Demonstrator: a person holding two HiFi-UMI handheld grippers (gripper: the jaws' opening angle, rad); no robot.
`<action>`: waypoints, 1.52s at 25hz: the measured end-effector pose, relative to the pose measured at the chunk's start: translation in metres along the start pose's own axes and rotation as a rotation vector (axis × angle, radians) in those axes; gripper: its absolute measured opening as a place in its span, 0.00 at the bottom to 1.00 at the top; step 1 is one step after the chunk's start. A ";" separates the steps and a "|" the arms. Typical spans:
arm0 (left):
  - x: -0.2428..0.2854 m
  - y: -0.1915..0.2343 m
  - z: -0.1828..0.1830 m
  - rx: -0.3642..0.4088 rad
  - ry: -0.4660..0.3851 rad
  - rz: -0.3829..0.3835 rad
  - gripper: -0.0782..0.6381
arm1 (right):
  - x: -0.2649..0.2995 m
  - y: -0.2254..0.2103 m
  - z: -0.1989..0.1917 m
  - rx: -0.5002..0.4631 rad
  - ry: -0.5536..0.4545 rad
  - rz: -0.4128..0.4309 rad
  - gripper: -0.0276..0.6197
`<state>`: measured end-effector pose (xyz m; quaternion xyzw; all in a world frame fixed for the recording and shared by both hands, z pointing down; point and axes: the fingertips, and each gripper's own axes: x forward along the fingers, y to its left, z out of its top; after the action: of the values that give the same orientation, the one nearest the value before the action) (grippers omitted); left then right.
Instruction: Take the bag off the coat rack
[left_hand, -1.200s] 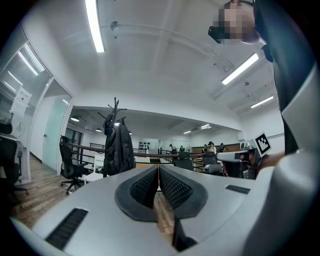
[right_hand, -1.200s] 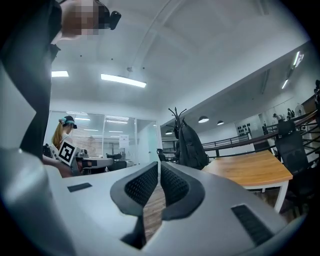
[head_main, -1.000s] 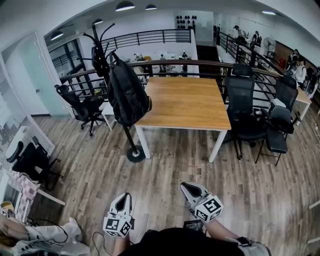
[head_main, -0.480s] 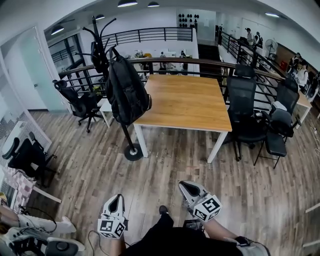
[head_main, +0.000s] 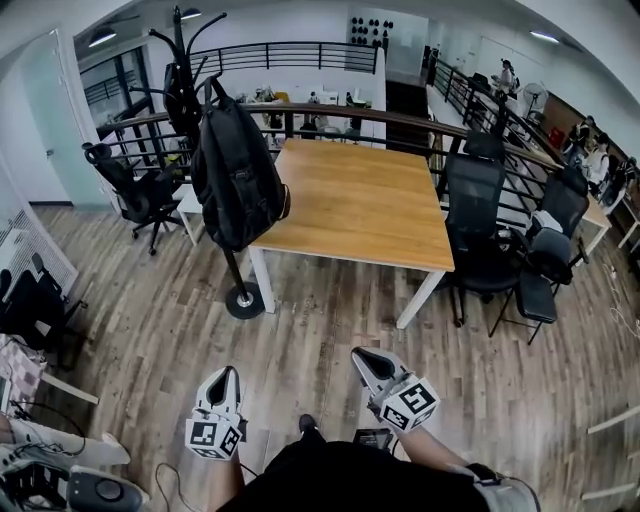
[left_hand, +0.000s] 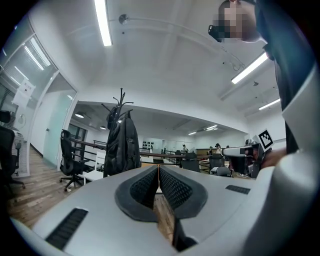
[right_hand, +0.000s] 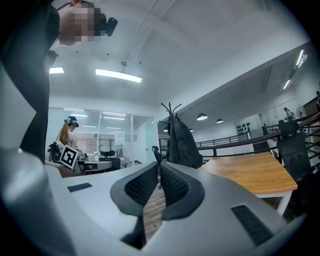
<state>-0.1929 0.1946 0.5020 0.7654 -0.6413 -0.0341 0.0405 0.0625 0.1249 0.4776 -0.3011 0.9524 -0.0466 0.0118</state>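
Wood-plank floor (head_main: 320, 330) fills the lower half of the head view, with a wooden table (head_main: 360, 200) above centre and black chairs (head_main: 478, 215) at its right. Left of the table, in the upper left of the frame, stands the rack (head_main: 243, 300), its round base on the floor just beside the table's near left leg. The bag (head_main: 235, 170), a black backpack, hangs from the rack's upper hooks and overlaps the table's left edge in the picture.

Both grippers sit at the bottom of the frame, well apart from the bag. The left gripper (head_main: 227, 373) is left of centre, tips pointing up the frame, almost straight below the bag. The right gripper (head_main: 358, 355) is right of centre, tips angled up and left.

In the left gripper view the jaws are pressed together with nothing between them, and the bag shows far off, just left of the jaw line above the tips. In the right gripper view the jaws likewise meet, empty, and the bag hangs just right of that line, mid-frame, with the table to its right
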 end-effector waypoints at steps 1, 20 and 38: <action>0.009 0.003 0.000 -0.004 0.000 0.001 0.13 | 0.007 -0.005 0.003 -0.003 -0.002 0.001 0.11; 0.139 0.074 0.001 -0.080 -0.019 0.024 0.13 | 0.104 -0.106 0.015 -0.005 0.039 -0.028 0.11; 0.250 0.098 0.035 -0.072 -0.047 0.175 0.13 | 0.209 -0.211 0.007 0.069 0.003 0.156 0.11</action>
<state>-0.2484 -0.0688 0.4770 0.7036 -0.7048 -0.0716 0.0559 0.0127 -0.1679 0.4920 -0.2252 0.9708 -0.0789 0.0245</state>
